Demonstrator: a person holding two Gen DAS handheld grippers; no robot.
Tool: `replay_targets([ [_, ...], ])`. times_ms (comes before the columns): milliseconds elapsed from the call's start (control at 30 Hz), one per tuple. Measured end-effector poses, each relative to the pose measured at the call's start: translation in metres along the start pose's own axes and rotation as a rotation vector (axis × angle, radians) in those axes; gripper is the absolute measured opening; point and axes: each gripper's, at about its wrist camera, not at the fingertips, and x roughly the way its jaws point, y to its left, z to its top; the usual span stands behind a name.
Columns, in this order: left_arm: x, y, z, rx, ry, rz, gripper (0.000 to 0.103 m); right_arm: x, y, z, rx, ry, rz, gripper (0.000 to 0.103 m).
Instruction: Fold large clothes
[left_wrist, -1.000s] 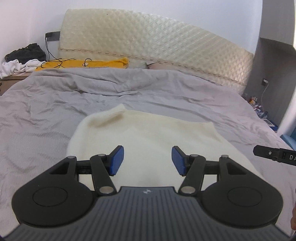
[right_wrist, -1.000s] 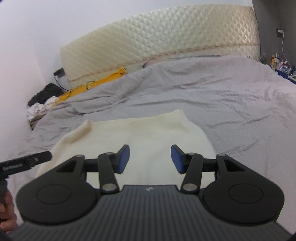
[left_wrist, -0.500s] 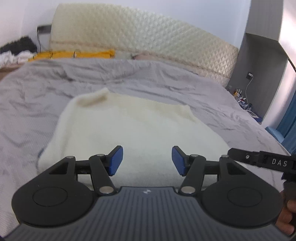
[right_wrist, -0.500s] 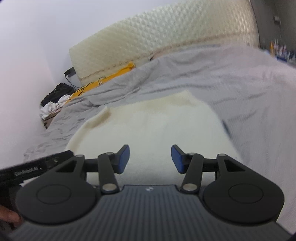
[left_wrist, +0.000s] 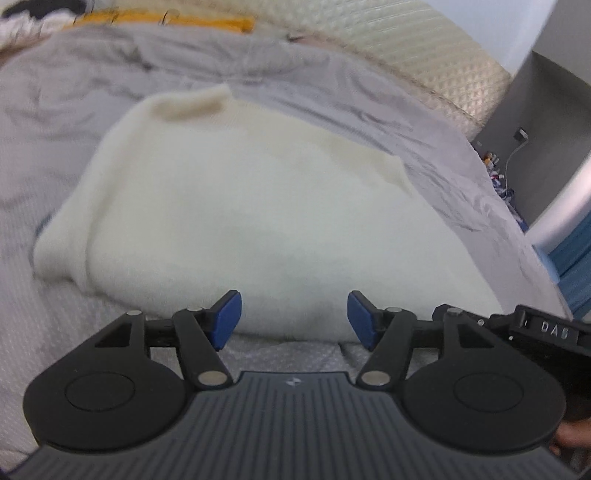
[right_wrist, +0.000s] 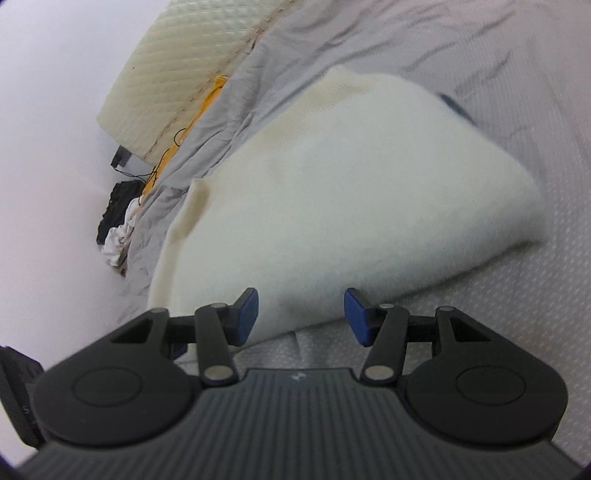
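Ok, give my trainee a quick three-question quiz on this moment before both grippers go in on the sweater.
1. True or false: the left gripper is clamped on the cream sweater.
2. What does the sweater lie on: A a wooden table, B a grey bedspread, C a blue rug?
3. Fill in: the right gripper is ____, its jaws having just been opening at the sweater's near edge.

Key: 1 false, nothing is between its pads; 2 B; 3 open.
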Motion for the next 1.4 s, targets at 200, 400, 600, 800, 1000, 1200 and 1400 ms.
replay_targets([
  [200,0.013,0.018,0.008,-0.095,0.045,-0.037,0.076,0.018,-0.011,-0.001,0.117,0.062,0.086,0.1],
  [400,0.016,0.022,0.008,-0.112,0.058,-0.074,0.084,0.043,-0.036,0.006,0.326,0.086,0.177,0.103],
  [600,0.032,0.044,0.007,-0.273,0.143,-0.158,0.084,0.057,-0.058,0.012,0.475,0.034,0.237,0.103],
  [800,0.049,0.084,-0.001,-0.556,0.195,-0.275,0.084,0.045,-0.054,0.016,0.476,-0.023,0.329,0.103],
  [1000,0.053,0.128,-0.012,-0.844,0.123,-0.361,0.083,0.032,-0.045,0.02,0.441,-0.084,0.401,0.103],
  [1200,0.058,0.144,-0.018,-0.966,0.085,-0.303,0.08,0.035,-0.05,0.018,0.475,-0.092,0.379,0.103],
  [1400,0.062,0.142,-0.008,-0.936,0.035,-0.247,0.064,0.036,-0.056,0.01,0.51,-0.118,0.316,0.103],
])
